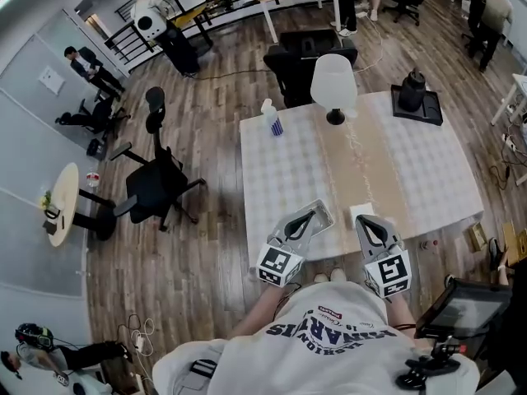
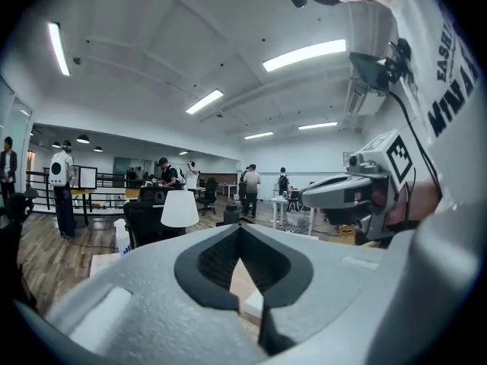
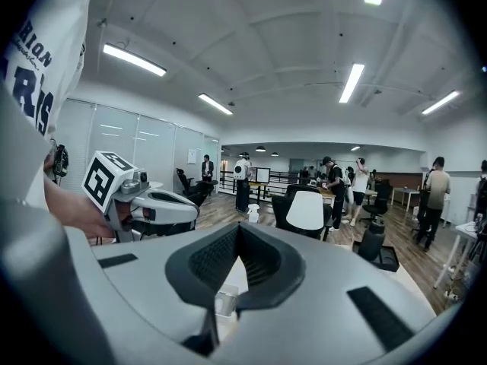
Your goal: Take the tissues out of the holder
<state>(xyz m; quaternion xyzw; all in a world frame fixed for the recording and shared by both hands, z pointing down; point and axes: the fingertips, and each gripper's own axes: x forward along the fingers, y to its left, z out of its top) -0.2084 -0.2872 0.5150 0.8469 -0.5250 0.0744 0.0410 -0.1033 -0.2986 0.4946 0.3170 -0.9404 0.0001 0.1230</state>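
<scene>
Left gripper (image 1: pixel 321 211) and right gripper (image 1: pixel 367 220) hovered at lower middle of the frame, over the near edge of the white table (image 1: pixel 272 179), both closed and empty.

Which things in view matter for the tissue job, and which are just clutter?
Job: clear holder, white tissue block beside it (apparently), left gripper and right gripper, both shut, empty.
Lying about: lamp, spray bottle, black kettle on tray, office chair.

The table (image 1: pixel 276 179) was patterned in white checks and crossed by a beige strip (image 1: pixel 362 167). A white-shaded, black-based lamp (image 1: pixel 333 81) was seen on the table.
</scene>
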